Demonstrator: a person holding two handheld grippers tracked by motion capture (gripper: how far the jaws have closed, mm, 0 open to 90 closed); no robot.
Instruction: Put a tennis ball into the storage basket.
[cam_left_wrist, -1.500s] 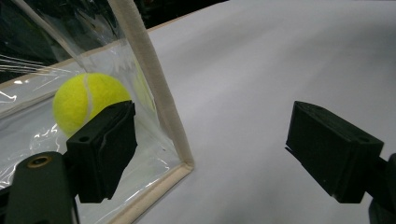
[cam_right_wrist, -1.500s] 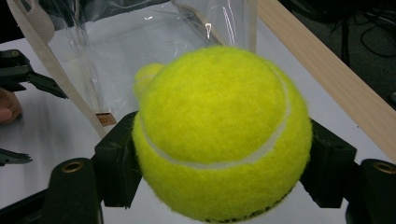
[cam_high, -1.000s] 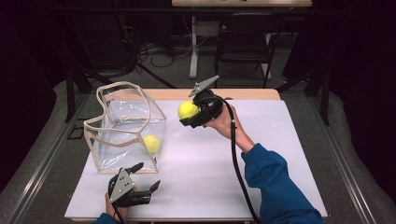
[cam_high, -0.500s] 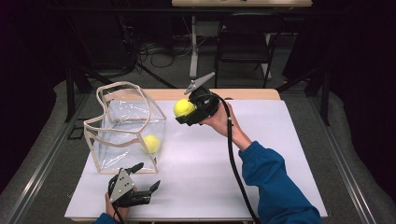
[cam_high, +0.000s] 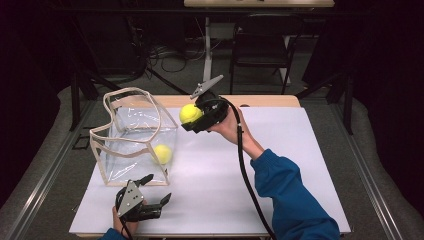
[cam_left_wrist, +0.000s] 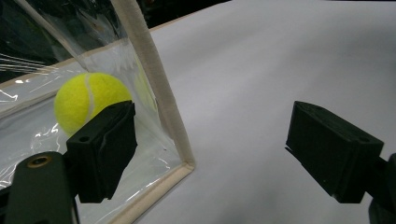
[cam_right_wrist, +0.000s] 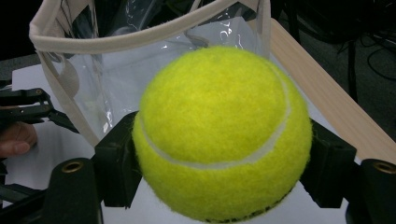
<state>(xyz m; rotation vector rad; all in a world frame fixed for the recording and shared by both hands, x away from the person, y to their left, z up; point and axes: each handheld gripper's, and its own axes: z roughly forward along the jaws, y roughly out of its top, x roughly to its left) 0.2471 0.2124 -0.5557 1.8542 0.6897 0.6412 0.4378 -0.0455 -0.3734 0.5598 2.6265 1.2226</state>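
A fuzzy yellow-green tennis ball with a white curved seam (cam_right_wrist: 222, 133) sat clamped between the two black jaws of the right gripper (cam_high: 192, 117), held above the table a little left of the high view's centre; in the right gripper view it took up the middle of the frame, and a strip of dark marks along its lower edge was too cut off to read. Just to the left of it in the high view stood a clear plastic bag with cream fabric trim (cam_high: 132, 137), open at the top, its rim sagging and bent. A second yellow-green tennis ball (cam_high: 162, 153) lay inside that bag near its lower right corner; the left gripper view showed it behind the clear wall at the left of the frame. The left gripper (cam_high: 147, 192) rested at the bottom left of the high view, just below the bag, its jaws spread wide with nothing between them. Everything stood on a white sheet covering the wooden table (cam_high: 300, 150). No brand or readable writing appeared on the bag or the grippers.
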